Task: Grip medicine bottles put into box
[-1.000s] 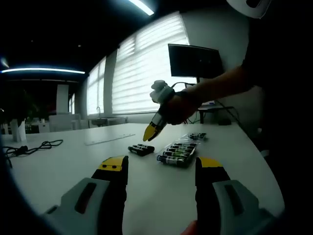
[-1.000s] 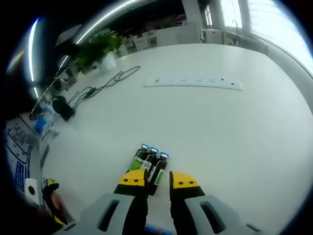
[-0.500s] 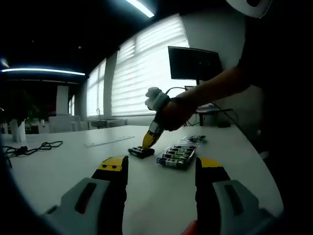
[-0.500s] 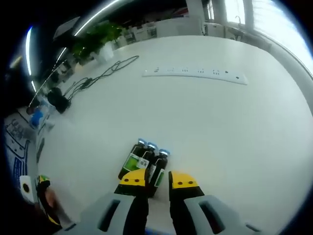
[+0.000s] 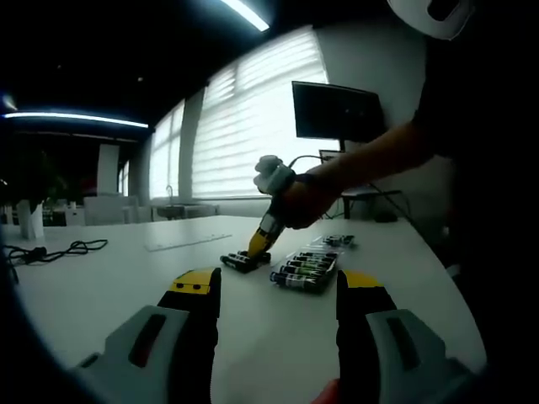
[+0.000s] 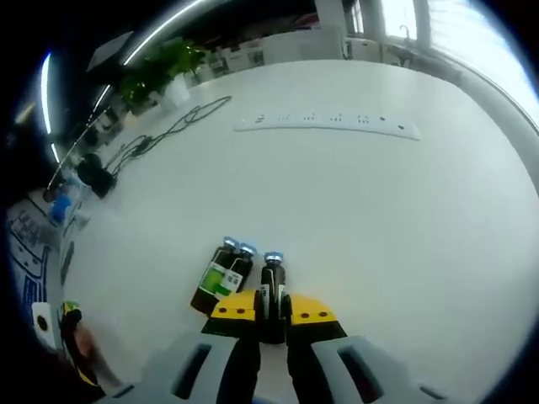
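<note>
Three dark medicine bottles with blue caps lie on the white table (image 6: 404, 219). My right gripper (image 6: 271, 308) is shut on the rightmost bottle (image 6: 271, 271), which lies slightly apart from the other two bottles (image 6: 221, 274). In the left gripper view, a hand holds that right gripper (image 5: 257, 246) tip-down on the loose bottles (image 5: 242, 263). Just right of them lies the box (image 5: 308, 268), with several bottles lying in a row in it. My left gripper (image 5: 278, 284) hovers open over the near table, nothing between its yellow-tipped jaws.
A white power strip (image 6: 328, 124) lies farther out on the table, with a black cable (image 6: 164, 135) and a potted plant (image 6: 164, 71) beyond. A monitor (image 5: 337, 109) stands behind the box, before bright window blinds. The person's arm (image 5: 379, 156) reaches in from the right.
My right gripper came down onto the loose bottles and shut on the rightmost one, which now sits a little apart from the other two. The left gripper stayed still and open.
</note>
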The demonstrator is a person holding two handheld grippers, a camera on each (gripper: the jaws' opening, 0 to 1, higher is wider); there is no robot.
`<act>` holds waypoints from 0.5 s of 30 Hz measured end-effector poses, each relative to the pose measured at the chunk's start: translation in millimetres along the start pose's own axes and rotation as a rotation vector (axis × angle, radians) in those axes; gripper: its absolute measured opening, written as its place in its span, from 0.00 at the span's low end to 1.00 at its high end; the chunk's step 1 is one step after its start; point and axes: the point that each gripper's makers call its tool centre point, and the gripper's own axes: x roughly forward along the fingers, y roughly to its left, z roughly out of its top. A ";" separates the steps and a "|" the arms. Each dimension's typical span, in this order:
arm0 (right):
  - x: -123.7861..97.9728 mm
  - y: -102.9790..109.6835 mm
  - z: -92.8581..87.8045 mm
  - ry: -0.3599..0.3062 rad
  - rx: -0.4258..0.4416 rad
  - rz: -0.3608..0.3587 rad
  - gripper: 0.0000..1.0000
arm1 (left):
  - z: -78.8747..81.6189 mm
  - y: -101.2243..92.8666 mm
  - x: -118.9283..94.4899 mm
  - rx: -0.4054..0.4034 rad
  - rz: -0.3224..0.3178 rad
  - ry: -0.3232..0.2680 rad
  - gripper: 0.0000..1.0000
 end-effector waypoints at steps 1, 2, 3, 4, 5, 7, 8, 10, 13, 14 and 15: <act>-0.2 0.0 0.0 -0.001 0.001 0.000 0.07 | 0.0 -0.1 0.0 -0.001 0.000 0.001 0.48; -0.4 -0.4 0.4 -0.006 0.005 -0.005 0.07 | 0.2 0.0 0.0 -0.002 0.000 0.000 0.48; -0.8 -0.7 0.2 -0.009 0.006 -0.007 0.07 | 0.3 -0.2 0.0 -0.003 0.000 0.000 0.48; -1.0 -1.1 0.3 -0.013 0.013 -0.008 0.07 | 0.3 -0.2 0.1 -0.003 0.000 0.001 0.48; -1.7 -1.9 -0.2 -0.012 0.024 -0.011 0.07 | 0.3 -0.3 0.1 -0.004 0.000 0.002 0.48; -2.3 -2.7 -0.6 -0.016 0.032 -0.008 0.07 | 0.3 -0.7 0.2 -0.005 -0.001 0.002 0.48; -2.8 -2.8 0.2 -0.025 0.044 -0.003 0.07 | 0.5 -0.9 0.2 -0.005 -0.001 0.002 0.48; -4.3 -3.4 1.9 -0.045 0.063 0.002 0.07 | 1.6 -1.4 0.1 -0.007 -0.003 -0.002 0.48; -11.1 -5.6 2.6 -0.079 0.085 -0.002 0.07 | 1.8 -1.2 0.0 -0.008 -0.003 -0.003 0.48; -14.2 -5.9 3.1 -0.093 0.093 -0.002 0.07 | 1.9 -1.2 0.1 -0.008 -0.004 -0.003 0.48; -17.7 -6.8 3.7 -0.108 0.104 -0.003 0.07 | 1.4 -1.0 0.1 -0.008 -0.004 -0.002 0.48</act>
